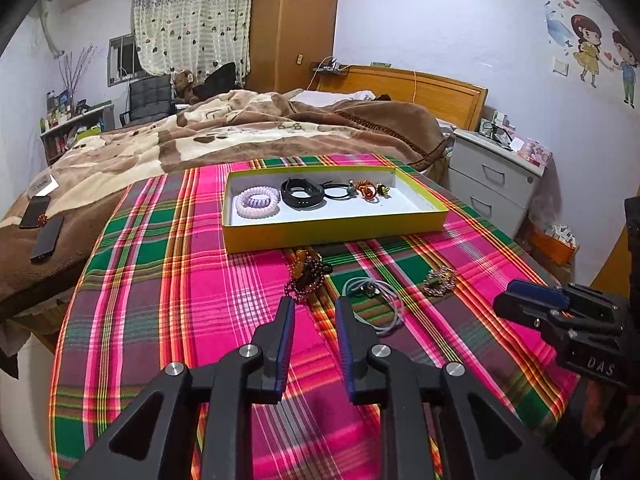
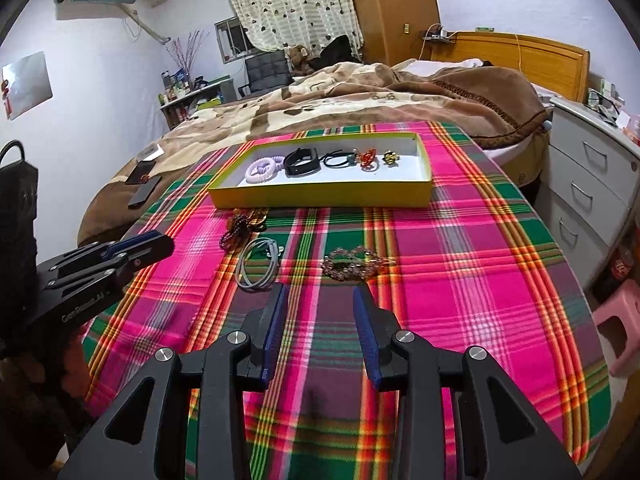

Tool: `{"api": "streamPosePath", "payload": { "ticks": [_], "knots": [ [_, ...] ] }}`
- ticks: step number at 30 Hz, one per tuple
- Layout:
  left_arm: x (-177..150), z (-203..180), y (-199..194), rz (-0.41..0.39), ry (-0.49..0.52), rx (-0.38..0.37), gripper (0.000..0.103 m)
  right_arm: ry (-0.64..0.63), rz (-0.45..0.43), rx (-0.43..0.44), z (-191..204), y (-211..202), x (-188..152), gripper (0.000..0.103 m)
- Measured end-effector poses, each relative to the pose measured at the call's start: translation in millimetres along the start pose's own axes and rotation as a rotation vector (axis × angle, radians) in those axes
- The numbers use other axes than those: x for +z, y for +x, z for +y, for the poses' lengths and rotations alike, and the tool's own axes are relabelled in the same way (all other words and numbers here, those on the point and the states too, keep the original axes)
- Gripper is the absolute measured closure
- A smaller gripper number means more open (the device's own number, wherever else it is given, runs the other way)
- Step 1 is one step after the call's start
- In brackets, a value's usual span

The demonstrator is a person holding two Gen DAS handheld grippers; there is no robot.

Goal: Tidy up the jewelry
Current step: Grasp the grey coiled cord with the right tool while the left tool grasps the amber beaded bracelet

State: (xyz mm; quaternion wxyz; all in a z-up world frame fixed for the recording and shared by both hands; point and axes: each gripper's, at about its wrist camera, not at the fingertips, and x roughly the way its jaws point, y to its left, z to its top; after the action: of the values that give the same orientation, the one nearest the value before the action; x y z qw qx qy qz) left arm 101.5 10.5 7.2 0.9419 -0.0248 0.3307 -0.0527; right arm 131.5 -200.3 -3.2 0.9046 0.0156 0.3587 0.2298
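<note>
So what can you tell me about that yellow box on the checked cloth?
The yellow box is a shallow, open rectangular tray, seemingly cardboard, with yellow-green walls and a white floor. It sits flat at the far end of the plaid cloth, in front of the bed. Inside, in a row, lie pale purple coil hair ties, a black band, a dark elastic with a bead, an orange piece and a small gold-and-dark piece. A dark beaded string lies just outside its near wall.

Left gripper (image 1: 314,304): jaws apart, empty, above plaid cloth (image 1: 180,280) | yellow box (image 1: 336,234): lilac coil ties (image 1: 257,202), black band (image 1: 302,194), black hair tie (image 1: 338,192), orange ring (image 1: 366,190) | on cloth: dark bead chain (image 1: 306,276), grey cord (image 1: 374,300), pale bracelet (image 1: 439,281) | right gripper (image 1: 532,304) at right edge
</note>
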Motion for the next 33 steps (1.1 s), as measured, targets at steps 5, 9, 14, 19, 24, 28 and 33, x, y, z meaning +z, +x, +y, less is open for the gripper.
{"api": "streamPosePath", "payload": {
  "ticks": [5,9,14,19,24,28,33],
  "knots": [
    [8,7,16,0.021,0.000,-0.001,0.081,0.001,0.023,0.016,4,15,4,0.068],
    [13,12,22,0.021,-0.009,-0.002,0.080,-0.005,0.038,0.030,8,28,9,0.068],
    [17,17,29,0.032,-0.011,-0.013,0.074,-0.004,0.068,0.049,13,46,14,0.068],
    [18,23,33,0.035,-0.026,-0.021,0.073,-0.003,0.101,0.062,19,64,19,0.068],
    [17,30,38,0.042,-0.045,-0.028,0.073,0.005,0.151,0.098,24,80,23,0.068],
    [18,35,39,0.043,-0.062,-0.037,0.073,-0.013,0.159,0.086,27,86,27,0.075],
    [18,38,43,0.049,-0.074,-0.049,0.073,-0.032,0.188,0.072,31,98,31,0.093]
  ]
}}
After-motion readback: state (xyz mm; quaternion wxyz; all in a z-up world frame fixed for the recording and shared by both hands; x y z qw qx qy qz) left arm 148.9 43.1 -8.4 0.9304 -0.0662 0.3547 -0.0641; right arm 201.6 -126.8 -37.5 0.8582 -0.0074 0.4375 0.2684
